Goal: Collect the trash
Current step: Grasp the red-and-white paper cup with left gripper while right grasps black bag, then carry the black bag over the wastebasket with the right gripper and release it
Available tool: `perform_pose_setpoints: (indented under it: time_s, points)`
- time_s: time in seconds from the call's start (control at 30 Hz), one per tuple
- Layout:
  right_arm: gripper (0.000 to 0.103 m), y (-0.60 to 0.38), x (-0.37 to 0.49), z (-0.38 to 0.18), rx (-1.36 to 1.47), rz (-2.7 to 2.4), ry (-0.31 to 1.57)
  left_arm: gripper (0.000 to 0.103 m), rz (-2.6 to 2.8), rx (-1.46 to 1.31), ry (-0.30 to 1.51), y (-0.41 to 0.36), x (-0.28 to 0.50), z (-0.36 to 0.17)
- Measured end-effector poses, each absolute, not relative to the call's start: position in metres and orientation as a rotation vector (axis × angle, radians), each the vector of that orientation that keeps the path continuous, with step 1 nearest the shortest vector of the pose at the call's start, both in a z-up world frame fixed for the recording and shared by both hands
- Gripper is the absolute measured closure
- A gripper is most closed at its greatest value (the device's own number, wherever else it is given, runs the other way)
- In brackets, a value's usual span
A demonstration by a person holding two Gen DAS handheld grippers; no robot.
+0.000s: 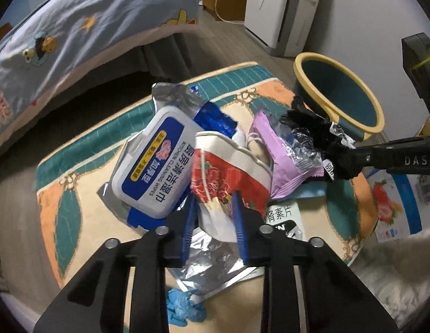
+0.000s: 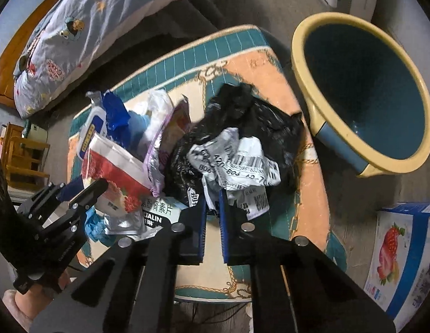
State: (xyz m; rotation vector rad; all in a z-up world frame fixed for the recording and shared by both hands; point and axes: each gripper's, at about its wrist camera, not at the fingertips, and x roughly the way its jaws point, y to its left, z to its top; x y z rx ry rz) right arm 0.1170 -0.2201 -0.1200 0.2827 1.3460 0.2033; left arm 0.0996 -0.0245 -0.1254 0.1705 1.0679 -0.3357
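The left hand-held gripper (image 1: 213, 216), nearly closed, pinches a crushed red-and-white paper cup (image 1: 228, 177) at frame centre. The right hand-held gripper (image 2: 212, 208) clamps a crinkled black plastic bag (image 2: 242, 122) with white label, centre frame.

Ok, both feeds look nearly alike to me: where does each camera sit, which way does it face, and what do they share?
Left wrist: sits on the left tongs, angled steeply down at the rug's trash pile; its blue pads pinch the red-and-white paper cup; the right tongs enter from the right.
Right wrist: sits on the right tongs, angled steeply down; pads shut on the black plastic bag with its crumpled label; the left tongs and a hand show lower left.
Shared: cup, bag, blue-and-yellow bin, bed.
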Motion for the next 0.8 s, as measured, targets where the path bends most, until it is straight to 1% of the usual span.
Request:
perform_pose_setpoints:
  time_s: [0.3,0.47,0.8]
  points:
    - [0.099,-0.234,0.118,-0.078,0.316,0.203,1.221,0.078,-0.312,0.188,0.953,-0.023,0.088,-0.088]
    - [0.099,-0.243,0.117,-0.044,0.331,0.221,1.112,0.078,-0.329,0.171,0.875,-0.027,0.083,-0.061]
    - [0.099,-0.271,0.12,-0.006,0.385,0.219,0.977,0.078,-0.353,0.135,0.773,-0.036,0.081,-0.023]
